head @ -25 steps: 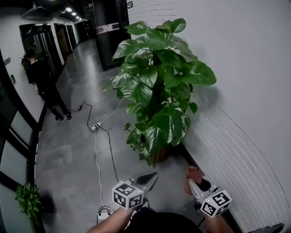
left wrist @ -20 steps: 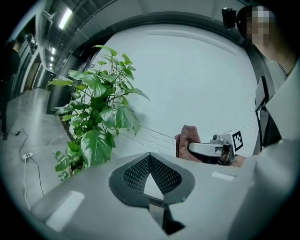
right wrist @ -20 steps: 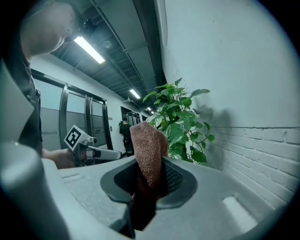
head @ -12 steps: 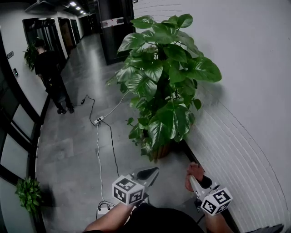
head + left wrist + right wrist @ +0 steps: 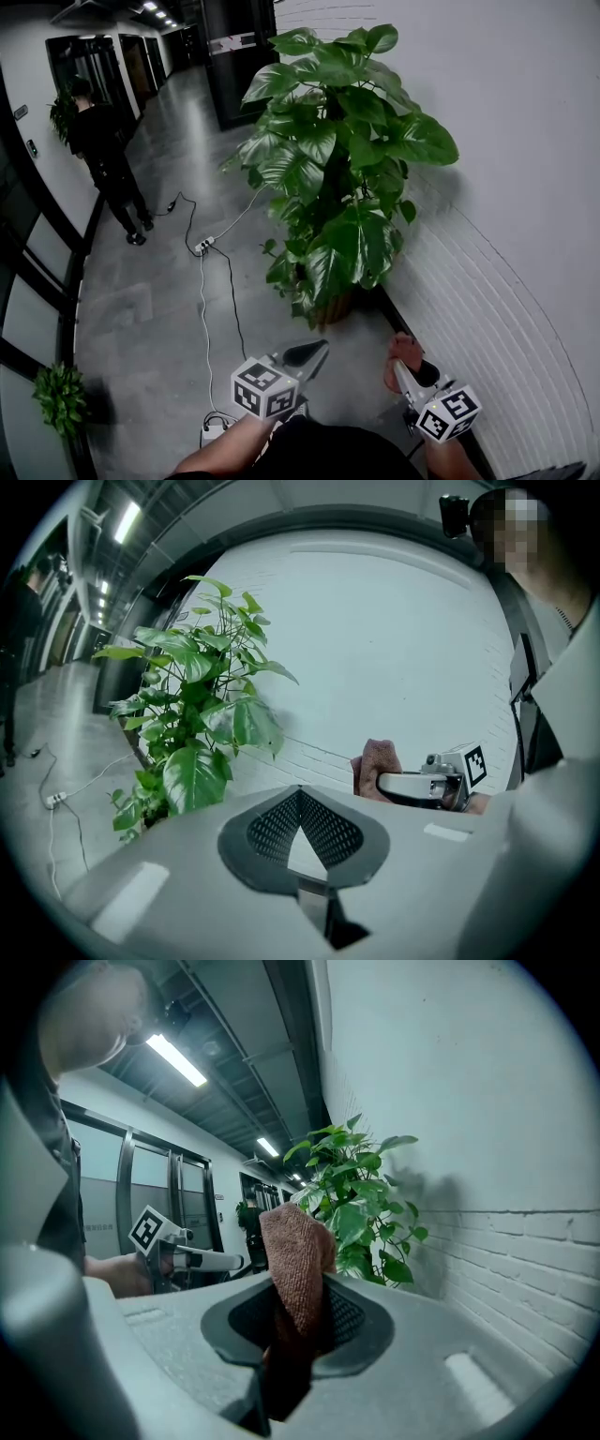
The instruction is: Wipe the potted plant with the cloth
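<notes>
Nothing much changed over last second: I held both grippers still, only head view drifted and bystander (image 5: pixel 105 155) stepped. Right gripper (image 5: pixel 401 367) clenched on cloth (image 5: pixel 405 350). Left gripper (image 5: pixel 314 352) closed, empty. Plant (image 5: pixel 337 178) well ahead by wall (image 5: pixel 525 187), untouched. Judged wiping not begun.

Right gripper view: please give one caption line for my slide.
Right tongs grip a brown fuzzy cloth before a leafy green potted plant.

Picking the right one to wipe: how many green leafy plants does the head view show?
3: the large broad-leaved potted plant by the white brick wall, a small leafy plant at bottom left, a dim plant beside the standing person. Others may be hidden.
</notes>
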### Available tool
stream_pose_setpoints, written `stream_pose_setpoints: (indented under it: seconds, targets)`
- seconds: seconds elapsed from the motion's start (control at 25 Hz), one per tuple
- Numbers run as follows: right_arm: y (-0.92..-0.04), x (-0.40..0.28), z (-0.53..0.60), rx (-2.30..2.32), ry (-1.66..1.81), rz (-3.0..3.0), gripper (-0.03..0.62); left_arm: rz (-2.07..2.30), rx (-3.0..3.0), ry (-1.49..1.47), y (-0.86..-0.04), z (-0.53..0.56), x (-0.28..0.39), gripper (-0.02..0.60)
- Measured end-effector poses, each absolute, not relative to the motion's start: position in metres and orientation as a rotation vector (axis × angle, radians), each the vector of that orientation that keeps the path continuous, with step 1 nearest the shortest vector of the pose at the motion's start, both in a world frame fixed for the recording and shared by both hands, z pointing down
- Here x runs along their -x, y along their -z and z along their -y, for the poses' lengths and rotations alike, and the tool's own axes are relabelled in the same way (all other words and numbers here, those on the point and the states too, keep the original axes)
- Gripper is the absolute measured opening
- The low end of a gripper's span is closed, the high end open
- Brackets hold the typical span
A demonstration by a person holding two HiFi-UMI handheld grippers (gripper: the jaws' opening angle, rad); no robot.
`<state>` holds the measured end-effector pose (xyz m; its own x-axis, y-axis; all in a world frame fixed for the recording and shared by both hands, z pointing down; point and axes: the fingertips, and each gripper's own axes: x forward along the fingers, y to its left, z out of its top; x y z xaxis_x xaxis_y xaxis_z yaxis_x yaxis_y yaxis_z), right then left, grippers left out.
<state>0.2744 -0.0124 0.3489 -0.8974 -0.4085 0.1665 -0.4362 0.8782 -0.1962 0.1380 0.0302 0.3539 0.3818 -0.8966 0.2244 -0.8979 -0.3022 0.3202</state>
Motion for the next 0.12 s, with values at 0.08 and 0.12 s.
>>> stream_pose_setpoints:
  seconds: [0.08, 0.12]
  targets:
    - [-0.3482, -0.2748, 0.013, -0.658, -0.346, 2.929, 0.064, 1.552, -2.258, -0.008, -0.3541, -0.0291, -0.1392, 0.017]
    - [-0.3479, -0.2751, 0.0133, -0.657, -0.344, 2.929, 0.064, 1.55, -2.259, -0.01, -0.3543, -0.0286, -0.1399, 0.017]
